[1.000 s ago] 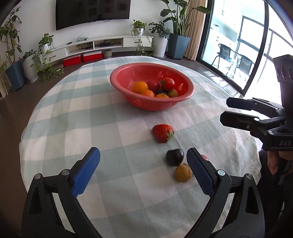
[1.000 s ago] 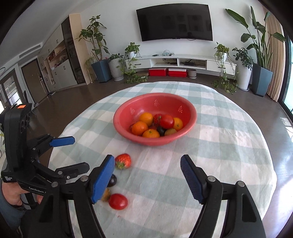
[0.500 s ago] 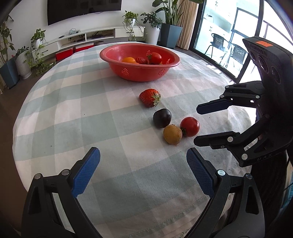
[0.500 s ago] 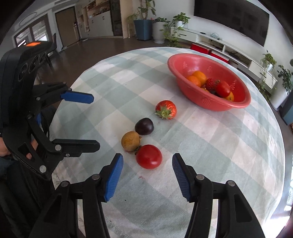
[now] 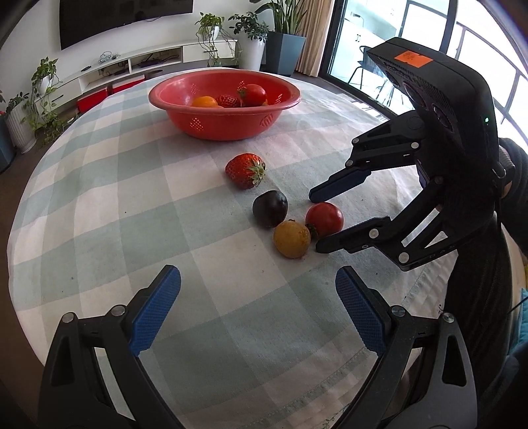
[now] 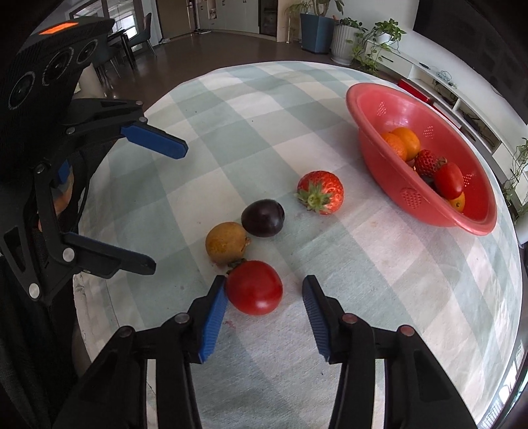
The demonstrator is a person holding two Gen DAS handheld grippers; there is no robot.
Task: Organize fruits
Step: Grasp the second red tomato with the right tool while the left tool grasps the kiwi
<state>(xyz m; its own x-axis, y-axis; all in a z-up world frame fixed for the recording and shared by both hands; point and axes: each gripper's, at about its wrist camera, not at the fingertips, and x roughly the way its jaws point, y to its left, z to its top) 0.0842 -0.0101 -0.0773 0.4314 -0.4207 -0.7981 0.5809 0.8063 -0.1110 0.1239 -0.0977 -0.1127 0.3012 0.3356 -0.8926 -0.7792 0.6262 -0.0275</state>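
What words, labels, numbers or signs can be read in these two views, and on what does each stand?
"D A S": faint letters on the frame of the right tool, whose jaws have just been closing with the tomato between them.
Orange sticker on top of the right tool: marks too blurred to read.
Second orange sticker on top of the left tool: nothing readable.
No other text shows.

On the table (image 5: 99, 204), the bowl (image 5: 224, 99) sits far. Nearer lie the strawberry (image 5: 246, 170), then the plum (image 5: 270, 208), with the tomato (image 5: 324, 215) right and the longan (image 5: 292, 239) nearest.
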